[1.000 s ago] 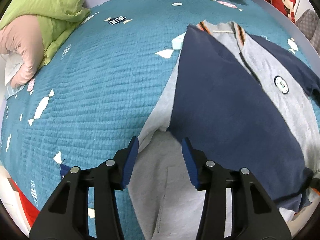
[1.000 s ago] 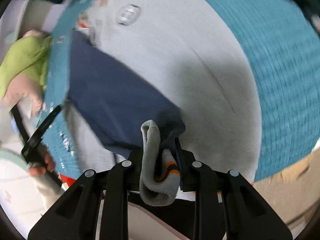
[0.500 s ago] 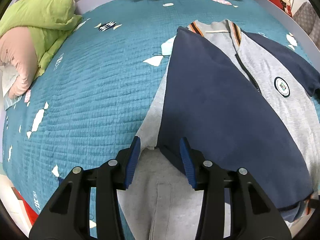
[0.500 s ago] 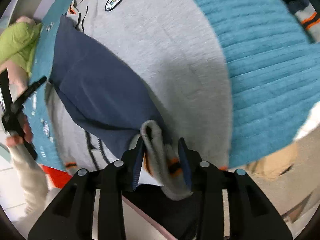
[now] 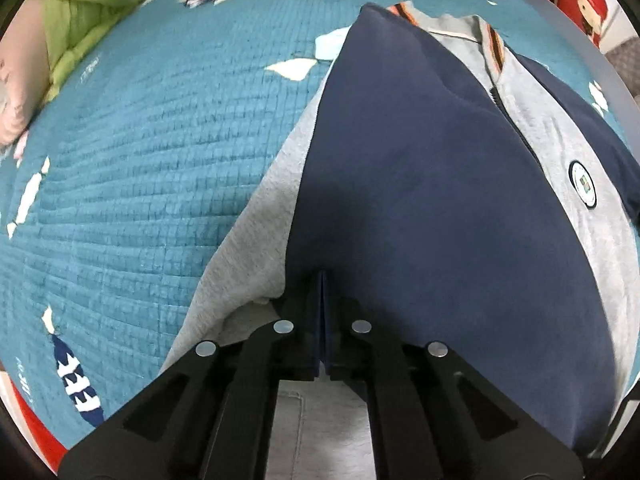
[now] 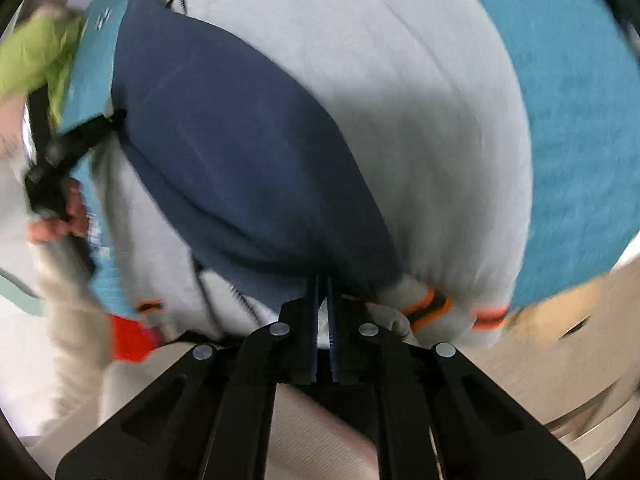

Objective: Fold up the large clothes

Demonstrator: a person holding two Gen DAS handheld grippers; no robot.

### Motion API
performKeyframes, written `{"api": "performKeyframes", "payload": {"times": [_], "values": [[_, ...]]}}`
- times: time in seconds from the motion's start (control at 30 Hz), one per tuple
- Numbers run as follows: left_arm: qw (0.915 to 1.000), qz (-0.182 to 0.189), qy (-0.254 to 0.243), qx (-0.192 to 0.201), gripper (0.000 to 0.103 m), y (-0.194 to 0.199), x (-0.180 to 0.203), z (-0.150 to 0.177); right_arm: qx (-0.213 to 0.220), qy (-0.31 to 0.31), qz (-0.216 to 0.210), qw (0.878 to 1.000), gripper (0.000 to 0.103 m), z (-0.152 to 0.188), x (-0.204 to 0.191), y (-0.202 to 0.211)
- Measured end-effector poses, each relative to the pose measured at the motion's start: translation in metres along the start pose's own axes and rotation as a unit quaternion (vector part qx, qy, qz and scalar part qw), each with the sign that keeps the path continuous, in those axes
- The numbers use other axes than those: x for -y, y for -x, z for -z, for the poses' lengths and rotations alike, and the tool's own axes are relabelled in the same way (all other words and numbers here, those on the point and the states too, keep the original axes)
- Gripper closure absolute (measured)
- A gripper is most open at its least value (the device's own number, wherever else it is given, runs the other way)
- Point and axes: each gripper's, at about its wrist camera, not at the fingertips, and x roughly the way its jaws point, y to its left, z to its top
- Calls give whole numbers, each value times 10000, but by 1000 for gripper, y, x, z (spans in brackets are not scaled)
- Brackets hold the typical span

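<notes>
A grey jacket (image 5: 560, 128) with navy sleeves, a zip, orange-striped trim and a round chest badge (image 5: 583, 184) lies flat on a teal quilted bedspread (image 5: 132, 168). One navy sleeve (image 5: 420, 184) is folded across its front.

The left gripper (image 5: 322, 280) points steeply down at the sleeve's lower edge, its blue pads pressed together with no gap; whether cloth is pinched between them cannot be told. The right gripper (image 6: 322, 284) also tilts down at the jacket's hem, fingers drawn nearly together, nothing clearly between them.

Only the left view shows the collar and badge sharply. Only the blurred right view shows the striped cuff (image 6: 424, 308) just beside its fingers, and a hand (image 6: 56, 220) holding the other tool.
</notes>
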Motion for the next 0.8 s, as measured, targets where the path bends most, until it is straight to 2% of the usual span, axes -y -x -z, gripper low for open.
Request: {"api": "performKeyframes", "payload": {"times": [0.03, 0.13, 0.2, 0.23, 0.3, 0.33, 0.37, 0.43, 0.5, 0.63, 0.7, 0.8], "values": [[10000, -27, -22, -15, 102, 0, 1, -1, -105, -58, -49, 9999, 101, 7, 4, -1], [10000, 45, 38, -76, 102, 0, -1, -3, -263, 51, 387, 9989, 99, 24, 1, 5], [9999, 68, 16, -92, 102, 1, -2, -3, 13, 62, 238, 9997, 99, 29, -2, 25], [9999, 66, 8, -91, 102, 2, -1, -3, 355, 166, 193, 9990, 99, 26, -9, 39], [10000, 57, 16, -81, 102, 3, -2, -3, 650, 405, 245, 9968, 99, 17, -21, 47], [10000, 48, 25, -78, 102, 3, -2, -3, 611, 389, 292, 9969, 99, 10, -21, 43], [9999, 51, 38, -82, 102, 4, -3, -3, 394, 310, 352, 9981, 99, 2, -19, 26], [9999, 108, 75, -75, 102, 3, -3, -3, 12, 227, 800, 9965, 103, -10, -6, -16], [9995, 225, 196, -53, 102, 2, -9, -1, 68, -12, 415, 9991, 103, -15, 1, -28], [9995, 227, 211, -23, 102, 4, -12, 2, -34, -128, 401, 9991, 103, -26, -2, -19], [9997, 158, 194, -51, 102, 5, -9, 0, 49, 153, 510, 9986, 100, -24, -15, -7], [9993, 264, 253, -62, 101, 18, -8, -1, 447, 545, 304, 9970, 98, -25, -40, 24]]}}
